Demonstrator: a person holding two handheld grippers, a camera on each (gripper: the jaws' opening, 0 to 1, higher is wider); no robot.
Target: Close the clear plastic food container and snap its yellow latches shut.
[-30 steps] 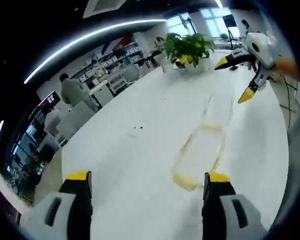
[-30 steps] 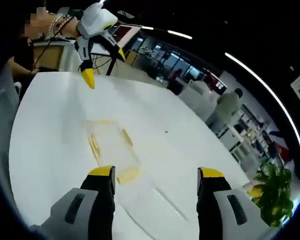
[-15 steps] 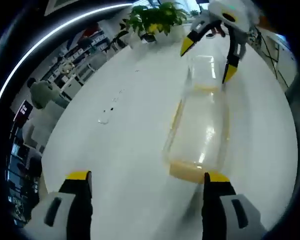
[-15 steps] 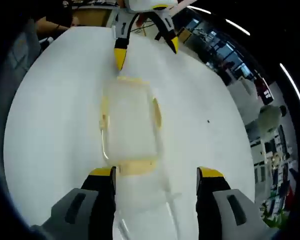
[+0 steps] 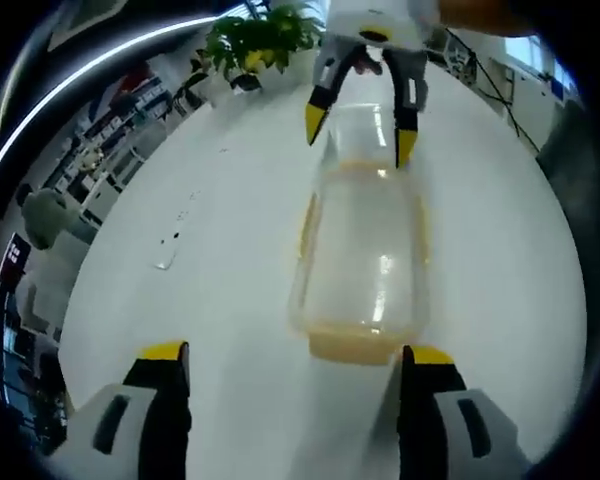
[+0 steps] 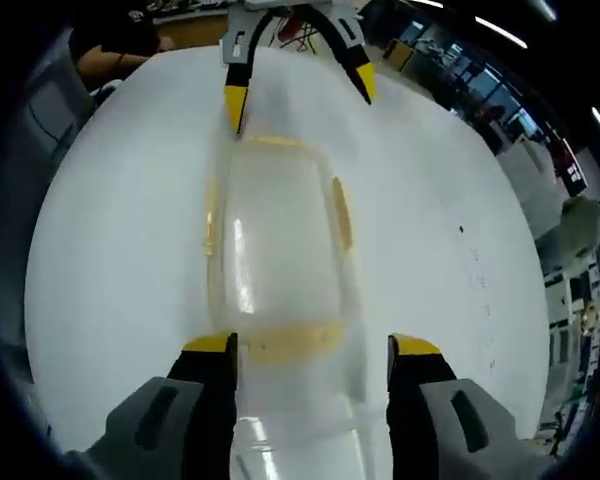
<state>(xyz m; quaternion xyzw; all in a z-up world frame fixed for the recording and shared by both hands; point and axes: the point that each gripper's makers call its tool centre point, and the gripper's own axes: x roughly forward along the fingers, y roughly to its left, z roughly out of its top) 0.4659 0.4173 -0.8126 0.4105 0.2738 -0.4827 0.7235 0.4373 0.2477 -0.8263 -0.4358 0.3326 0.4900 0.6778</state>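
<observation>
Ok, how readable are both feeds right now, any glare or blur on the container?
Left gripper view: the clear container is soft and washed out against the white table, with a bright glare streak on its lid. Right gripper view: similar streak on the lid, yellow latches smeared, edges bowed by the fisheye.

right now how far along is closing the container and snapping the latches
Early stage. Done: both grippers are lined up at opposite ends of the clear container on the white table, the left gripper at one yellow end latch, the right gripper at the other. In hand: nothing, both are open and I can't see contact. Whether the lid is fully seated is unclear. Left: pressing the latches shut.
</observation>
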